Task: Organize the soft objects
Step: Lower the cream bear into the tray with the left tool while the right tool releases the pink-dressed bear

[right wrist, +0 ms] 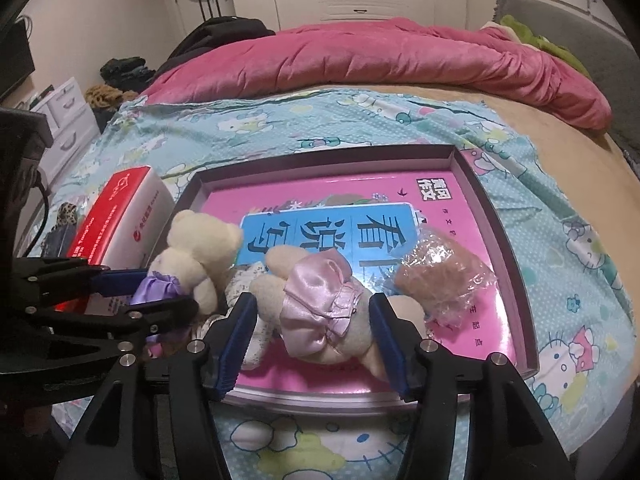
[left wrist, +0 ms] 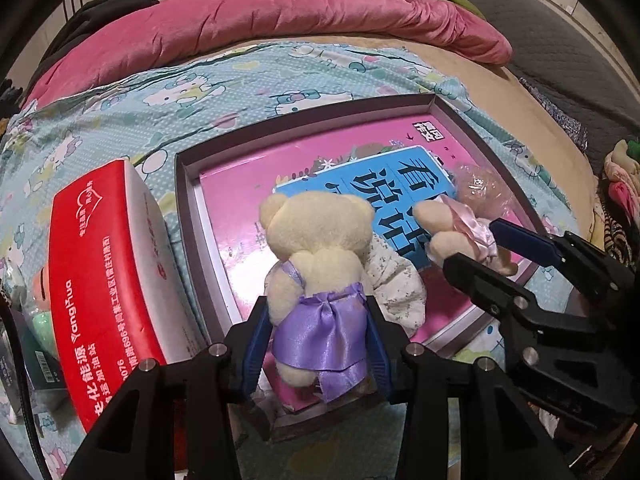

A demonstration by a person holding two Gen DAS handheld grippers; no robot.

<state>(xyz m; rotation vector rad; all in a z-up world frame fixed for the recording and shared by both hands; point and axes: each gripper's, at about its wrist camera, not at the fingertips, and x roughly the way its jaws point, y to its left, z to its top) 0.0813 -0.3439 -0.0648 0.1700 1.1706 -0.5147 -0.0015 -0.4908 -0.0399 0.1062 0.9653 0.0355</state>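
A cream bear in a purple satin dress (left wrist: 316,240) stands over the near part of a shallow grey tray (left wrist: 188,200). My left gripper (left wrist: 316,320) is shut on its dress and lower body. A second cream bear in a pink dress (right wrist: 316,300) lies in the tray (right wrist: 464,168) on a pink book. My right gripper (right wrist: 312,304) is open astride it, and a gap shows at the left pad. A brown soft thing in clear plastic wrap (right wrist: 440,272) lies just right of it. A white floral soft item (left wrist: 396,284) rests between the two bears.
A red and white carton (left wrist: 104,260) stands close to the tray's left side. The tray sits on a blue cartoon-cat sheet (right wrist: 280,136) over a bed. A bunched pink quilt (right wrist: 380,56) lies behind. Drawers and dark clothes stand at the far left.
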